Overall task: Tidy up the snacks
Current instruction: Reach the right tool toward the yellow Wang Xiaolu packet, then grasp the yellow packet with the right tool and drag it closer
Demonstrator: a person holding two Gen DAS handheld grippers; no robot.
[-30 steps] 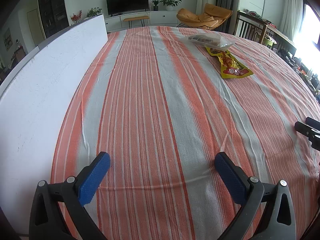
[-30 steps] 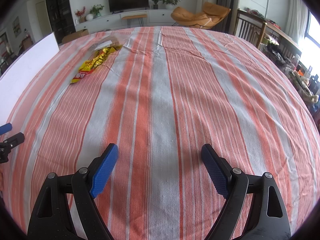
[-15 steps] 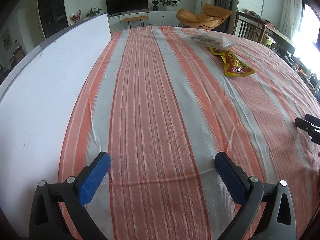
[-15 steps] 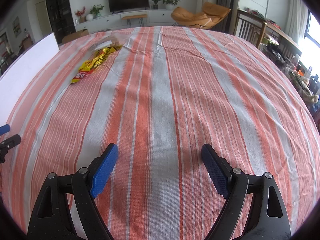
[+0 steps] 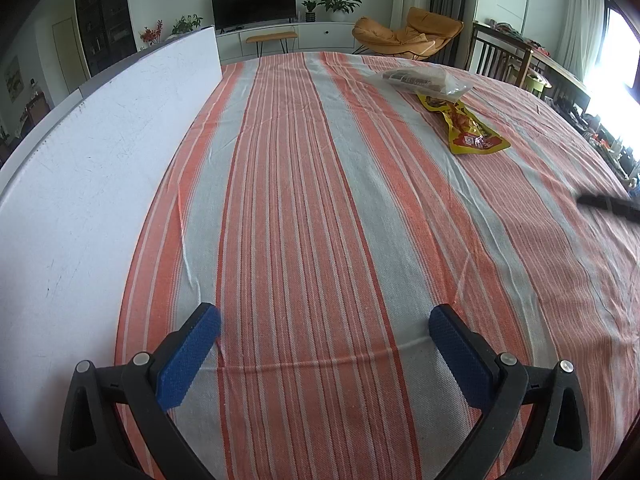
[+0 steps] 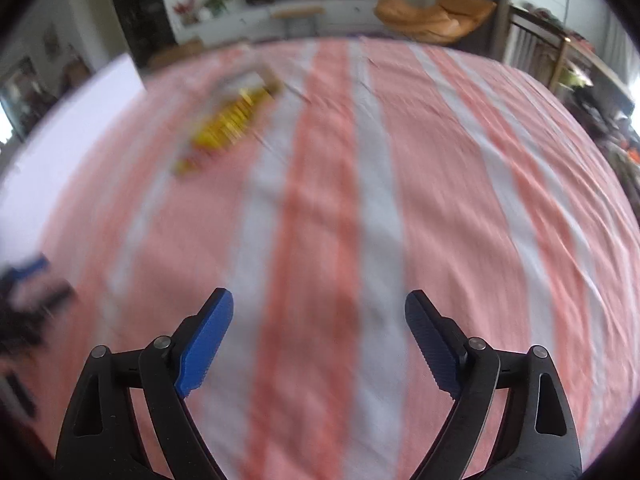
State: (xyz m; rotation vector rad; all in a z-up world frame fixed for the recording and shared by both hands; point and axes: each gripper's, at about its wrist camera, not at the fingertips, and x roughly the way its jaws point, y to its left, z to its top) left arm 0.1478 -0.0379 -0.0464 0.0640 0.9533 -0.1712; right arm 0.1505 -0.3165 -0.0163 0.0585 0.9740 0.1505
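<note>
Lying apart, yellow snack packet [image 5: 472, 130], both tools spread

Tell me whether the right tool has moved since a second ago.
Yes. The right tool has moved: its view is motion-blurred, and the yellow snack packet now sits lower and further right in frame, so it swung left.

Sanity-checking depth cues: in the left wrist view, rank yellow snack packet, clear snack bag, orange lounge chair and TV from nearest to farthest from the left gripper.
1. yellow snack packet: on the striped cloth, ahead and right of the left gripper.
2. clear snack bag: just beyond the packet, overlapping its far end.
3. orange lounge chair: on the floor past the table's far edge, right.
4. TV: against the back wall, centre.
</note>
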